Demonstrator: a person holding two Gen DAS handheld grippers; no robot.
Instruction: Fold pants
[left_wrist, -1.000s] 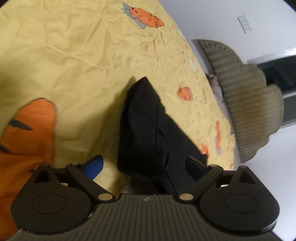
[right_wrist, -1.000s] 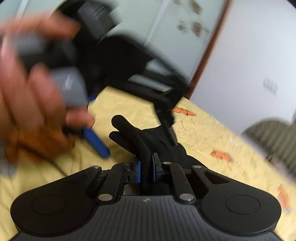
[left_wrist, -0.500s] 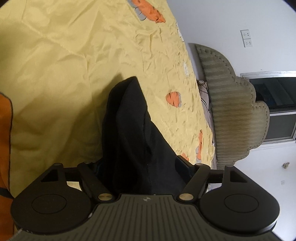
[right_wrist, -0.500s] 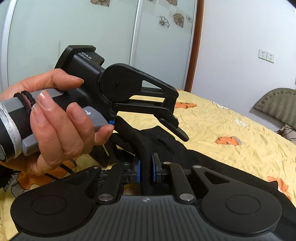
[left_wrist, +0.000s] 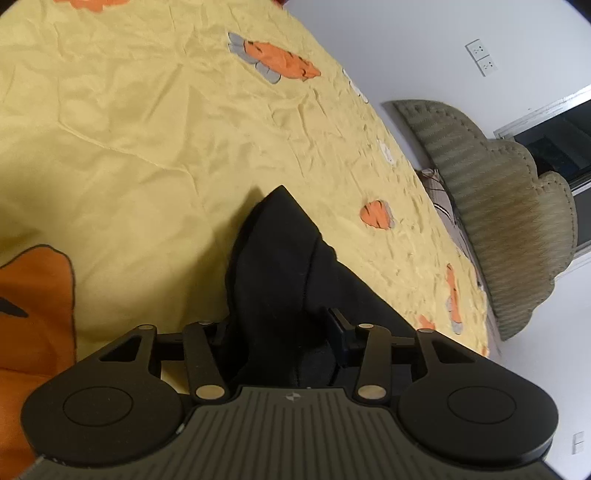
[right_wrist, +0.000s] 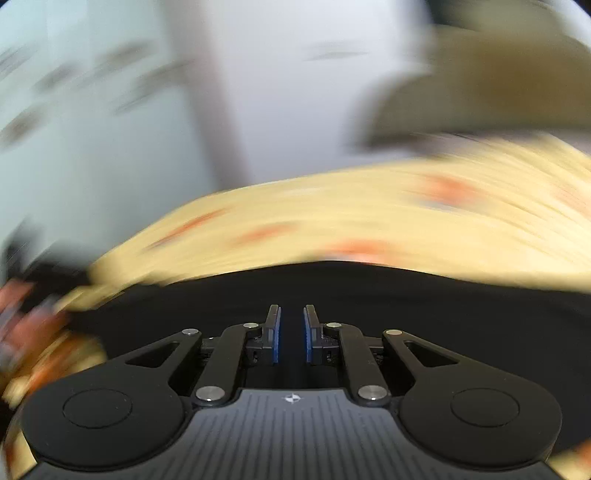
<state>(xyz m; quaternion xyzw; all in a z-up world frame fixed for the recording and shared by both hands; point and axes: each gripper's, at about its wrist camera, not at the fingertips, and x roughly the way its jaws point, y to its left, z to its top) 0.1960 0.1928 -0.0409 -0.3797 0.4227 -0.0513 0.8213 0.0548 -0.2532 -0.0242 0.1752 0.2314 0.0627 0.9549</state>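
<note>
The black pants (left_wrist: 280, 266) lie on a yellow bedspread (left_wrist: 129, 129) printed with orange carrots. In the left wrist view a bunched end of the pants rises between my left gripper's (left_wrist: 277, 332) fingers, which close on it from both sides. In the right wrist view, heavily blurred by motion, the pants (right_wrist: 406, 299) spread as a wide black band under my right gripper (right_wrist: 291, 332). Its blue pads (right_wrist: 275, 336) stand a narrow gap apart with nothing visibly between them.
A padded olive-green headboard (left_wrist: 509, 221) stands at the bed's far right end, with a striped pillow (left_wrist: 441, 206) beside it. A white wall with sockets (left_wrist: 482, 57) lies behind. A large orange carrot print (left_wrist: 33, 314) is at lower left.
My left gripper has closed onto the bunched pants end. My right gripper has let go of the fabric it pinched and swung fast to the right, away from the left gripper and hand.
</note>
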